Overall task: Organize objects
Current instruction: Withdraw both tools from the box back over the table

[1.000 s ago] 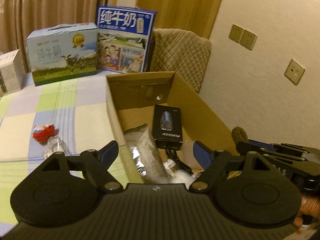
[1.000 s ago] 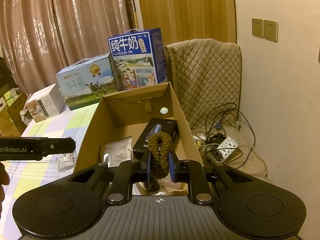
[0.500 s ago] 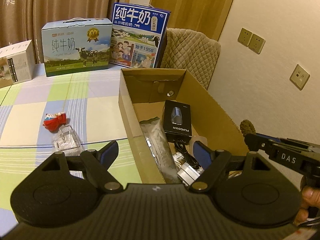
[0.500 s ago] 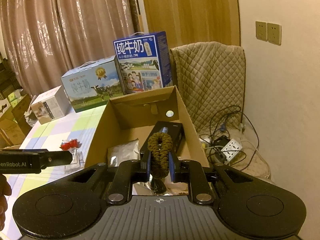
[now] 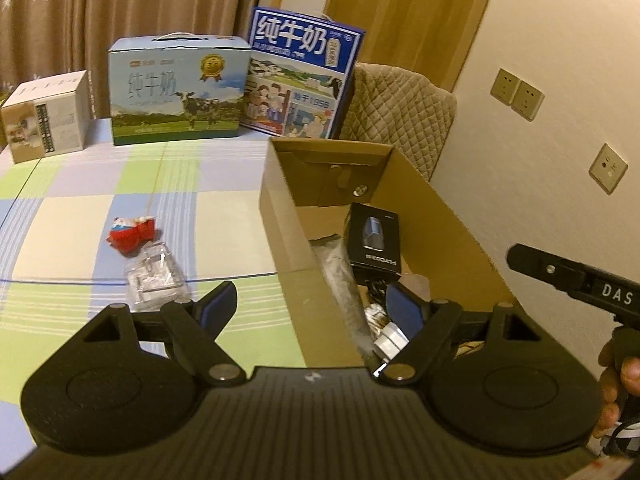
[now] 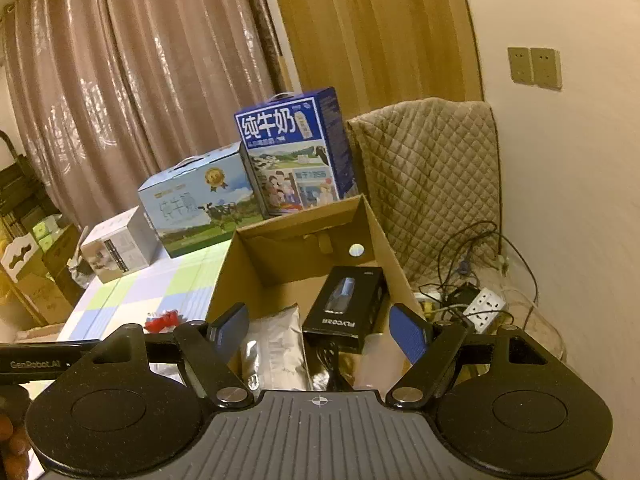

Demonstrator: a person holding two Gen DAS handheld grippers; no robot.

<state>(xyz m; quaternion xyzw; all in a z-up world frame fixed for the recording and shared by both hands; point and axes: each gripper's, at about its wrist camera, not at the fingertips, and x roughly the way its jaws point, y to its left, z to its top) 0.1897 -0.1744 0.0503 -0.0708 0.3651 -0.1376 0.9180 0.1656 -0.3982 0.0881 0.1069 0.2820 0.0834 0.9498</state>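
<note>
Right tool (image 6: 320,330) just opened, empty above cardboard box (image 6: 384,240); left tool (image 5: 312,308) wide

Two milk cartons (image 5: 176,90), one cardboard box (image 5: 280,216)

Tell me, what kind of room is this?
Probably a room in someone's home: long curtains, milk cartons on a table with a checked cloth, and a power strip with tangled cables on the floor.
</note>
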